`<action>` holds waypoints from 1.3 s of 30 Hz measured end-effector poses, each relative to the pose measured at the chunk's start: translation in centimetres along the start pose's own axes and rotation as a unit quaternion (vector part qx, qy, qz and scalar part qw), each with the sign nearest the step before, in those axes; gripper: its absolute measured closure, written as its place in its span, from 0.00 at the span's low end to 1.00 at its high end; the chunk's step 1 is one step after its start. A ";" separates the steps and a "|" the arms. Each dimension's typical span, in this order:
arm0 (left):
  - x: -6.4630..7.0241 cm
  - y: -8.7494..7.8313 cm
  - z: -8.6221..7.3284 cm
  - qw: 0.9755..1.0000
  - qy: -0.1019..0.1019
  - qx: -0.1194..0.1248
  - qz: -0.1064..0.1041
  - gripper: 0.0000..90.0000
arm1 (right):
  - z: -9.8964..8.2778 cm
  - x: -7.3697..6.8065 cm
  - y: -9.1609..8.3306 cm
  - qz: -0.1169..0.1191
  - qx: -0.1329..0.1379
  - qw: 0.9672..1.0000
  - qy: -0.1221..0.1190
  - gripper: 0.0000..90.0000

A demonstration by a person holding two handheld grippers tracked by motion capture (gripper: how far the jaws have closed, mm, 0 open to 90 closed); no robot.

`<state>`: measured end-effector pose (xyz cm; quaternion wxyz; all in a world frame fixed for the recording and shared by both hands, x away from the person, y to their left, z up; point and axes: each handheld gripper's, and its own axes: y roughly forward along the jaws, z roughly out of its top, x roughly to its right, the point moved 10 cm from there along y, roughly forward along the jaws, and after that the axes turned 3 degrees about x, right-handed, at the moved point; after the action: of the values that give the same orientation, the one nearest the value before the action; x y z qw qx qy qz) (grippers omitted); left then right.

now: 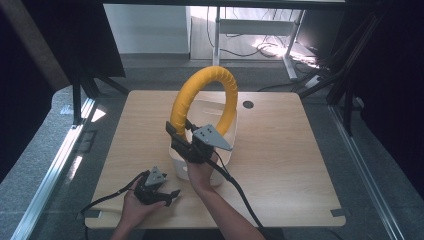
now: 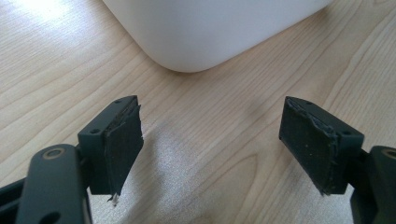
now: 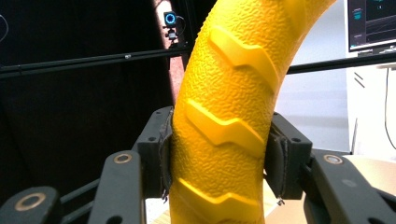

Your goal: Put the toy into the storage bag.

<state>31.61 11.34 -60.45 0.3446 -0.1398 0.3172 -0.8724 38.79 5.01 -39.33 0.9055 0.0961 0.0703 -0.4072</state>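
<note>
Left gripper (image 1: 159,190): rests low on the tabletop (image 1: 280,165), its fingers (image 2: 122,140) spread wide with nothing between them; bare wood lies under the gap.
Bin corner: the rounded corner of the white bin (image 2: 196,42) sits just ahead of the left fingers, apart from them. Judged risk: this hand does not brace the bin, so a tug from the other side could slide or tip it.
Yellow ring (image 1: 205,95): a big knobbly hoop with raised ridges, standing up out of the bin and arching well above its rim.
Right gripper (image 1: 186,142): its fingers (image 3: 159,154) are clamped on the ring's left limb, one pad on each flank, low on the arch.
Slip risk: the grip is far down from the top of the hoop, so I judge the heavy upper part could swing and twist the ring between the pads; the pebbled skin helps, the ridges may let it jump.
Snag risk: the far limb looks to stand inside the bin, so a lift could catch the wall and drag the bin along.
</note>
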 end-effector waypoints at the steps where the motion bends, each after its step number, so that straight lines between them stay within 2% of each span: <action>1: 0.0 0.0 0.0 1.000 0.000 0.000 0.000 0.24 | -0.1 0.0 0.0 -0.001 -0.001 1.000 0.001 0.55; 3: 0.0 0.0 0.0 1.000 0.000 0.000 0.000 0.24 | -0.3 -0.1 -0.2 -0.006 -0.001 1.000 -0.007 0.53; 5: 0.0 0.0 0.0 1.000 0.000 0.000 -0.001 0.24 | -0.7 -0.1 -0.3 -0.010 -0.011 1.000 -0.005 0.51; 8: 0.1 0.0 0.0 1.000 0.001 0.001 -0.002 0.24 | -1.6 0.3 -0.5 -0.019 -0.032 0.999 0.023 0.49; 12: 0.1 0.1 0.0 1.000 0.000 0.000 -0.002 0.24 | -1.7 1.1 -1.3 -0.039 -0.055 0.996 0.051 0.43; 15: 0.2 0.1 0.0 1.000 0.001 0.000 -0.004 0.24 | -1.6 1.3 -1.6 -0.046 -0.069 0.996 0.038 0.35; 20: 0.4 0.2 0.1 1.000 0.004 -0.001 -0.006 0.24 | -1.9 1.4 -1.8 -0.044 -0.088 0.994 0.046 0.28; 23: 0.4 0.2 0.0 1.000 0.007 -0.002 -0.005 0.24 | -1.9 1.4 -1.9 -0.041 -0.085 0.995 0.041 0.24; 32: 0.2 0.0 -0.3 1.000 0.007 -0.006 -0.003 0.24 | -1.0 2.4 -2.8 -0.044 -0.083 0.995 0.033 0.19; 34: 0.2 -0.1 -0.2 1.000 -0.001 -0.001 0.000 0.24 | -0.8 2.7 -3.1 -0.041 -0.085 0.995 0.032 0.19; 39: 0.0 -0.2 -0.1 1.000 -0.002 -0.001 0.004 0.24 | -0.4 3.0 -4.0 -0.031 -0.087 0.995 0.026 0.19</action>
<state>31.45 11.52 -60.42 0.3489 -0.1402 0.3178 -0.8704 37.72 0.32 -40.76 0.8952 0.0255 0.1324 -0.4248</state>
